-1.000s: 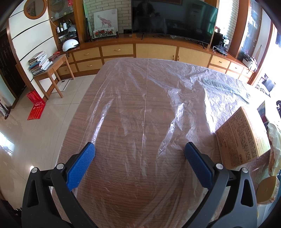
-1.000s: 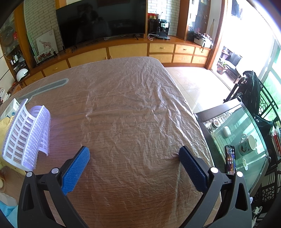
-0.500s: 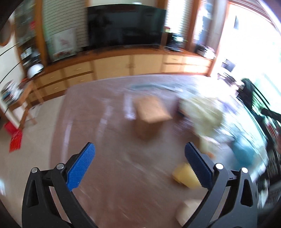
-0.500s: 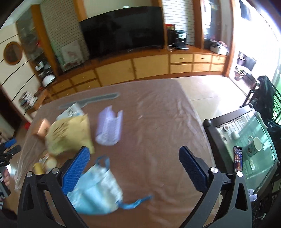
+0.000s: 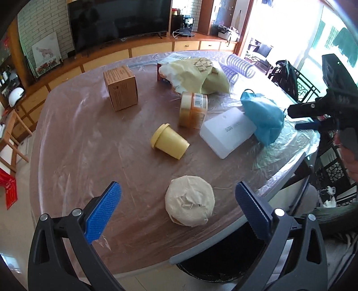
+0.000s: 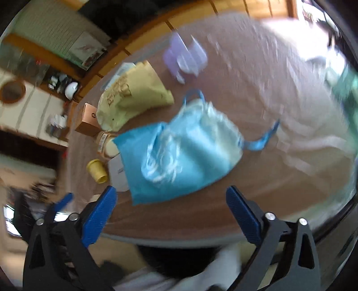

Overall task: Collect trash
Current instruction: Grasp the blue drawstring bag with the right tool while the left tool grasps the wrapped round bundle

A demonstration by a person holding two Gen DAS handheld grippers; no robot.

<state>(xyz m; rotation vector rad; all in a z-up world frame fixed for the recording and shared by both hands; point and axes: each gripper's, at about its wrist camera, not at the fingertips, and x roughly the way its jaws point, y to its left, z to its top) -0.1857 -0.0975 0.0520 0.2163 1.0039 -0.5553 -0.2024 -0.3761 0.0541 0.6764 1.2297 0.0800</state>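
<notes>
Wood-grain table under a wrinkled clear plastic sheet fills both views, with a long cabinet run, a dark television and a brick wall behind it at the top of the left wrist frame. A black bin shows below the table edge at the bottom centre.

Left gripper hangs over the near table edge with its blue pads wide apart and nothing between them. Just above the gap, at lower centre, lies a round beige wrapped bundle. Higher up lie a yellow cup on its side, a jar with a barcode label, a white flat box bearing small print too fine to read, a blue plastic bag, a cardboard box at upper left with illegible print, and a crumpled yellowish paper bag with dark lettering I cannot make out. A lilac ribbed item sits beyond it.

Right gripper, seen blurred in its own view, has its jaws apart and closing, with nothing between them; the blue plastic bag lies just above the pads at frame centre, not touched. In the left wrist view this gripper shows at the right edge, beside the bag.
</notes>
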